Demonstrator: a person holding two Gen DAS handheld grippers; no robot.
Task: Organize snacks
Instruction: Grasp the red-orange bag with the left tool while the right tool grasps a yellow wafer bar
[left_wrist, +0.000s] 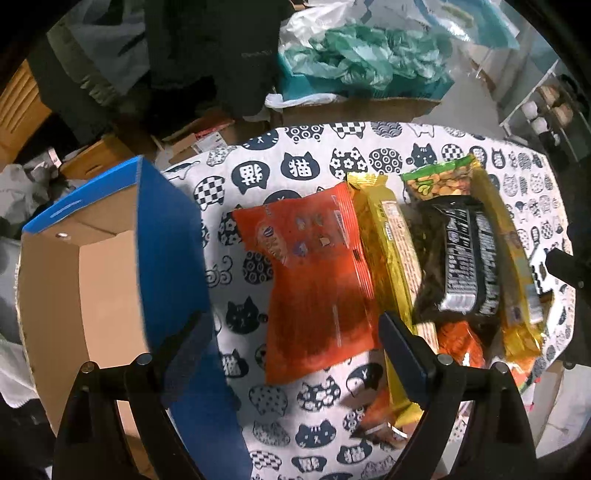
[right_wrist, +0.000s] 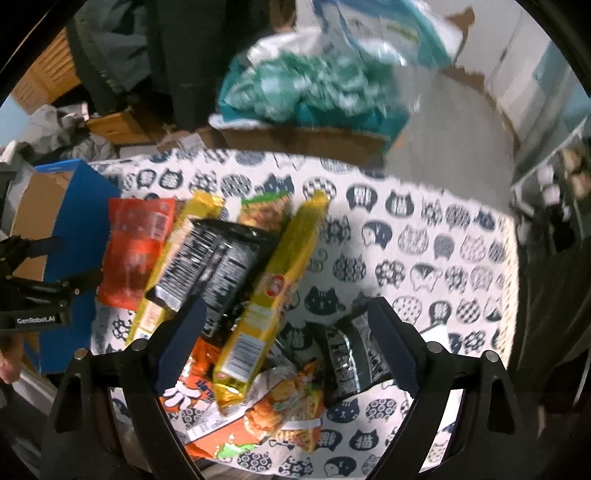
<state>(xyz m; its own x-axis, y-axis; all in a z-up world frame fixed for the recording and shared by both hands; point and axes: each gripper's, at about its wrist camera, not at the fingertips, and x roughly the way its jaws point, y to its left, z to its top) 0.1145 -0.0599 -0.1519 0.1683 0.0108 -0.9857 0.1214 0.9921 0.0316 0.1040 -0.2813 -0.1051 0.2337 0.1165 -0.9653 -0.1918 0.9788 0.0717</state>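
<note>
Item count, both views combined:

- Long yellow packets: two, a left yellow packet (right_wrist: 201, 206) and a right yellow packet (right_wrist: 280, 280).
- Black packets: two, a large black packet (right_wrist: 218, 266) and a small black packet (right_wrist: 351, 354).
- Red-orange flat packet (right_wrist: 136, 251): one.
- Green-topped nut packet (right_wrist: 264, 210): one.
- Orange packets at the near edge: two, a white-lettered packet (right_wrist: 192, 391) and a food-picture packet (right_wrist: 284, 402).
- Blue-sided cardboard box (left_wrist: 170, 258): one.
- Cat-print cloth (right_wrist: 424, 258) over the surface: one.

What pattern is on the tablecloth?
White tablecloth printed with dark navy patterned cat heads; clearest in the left wrist view.
</note>
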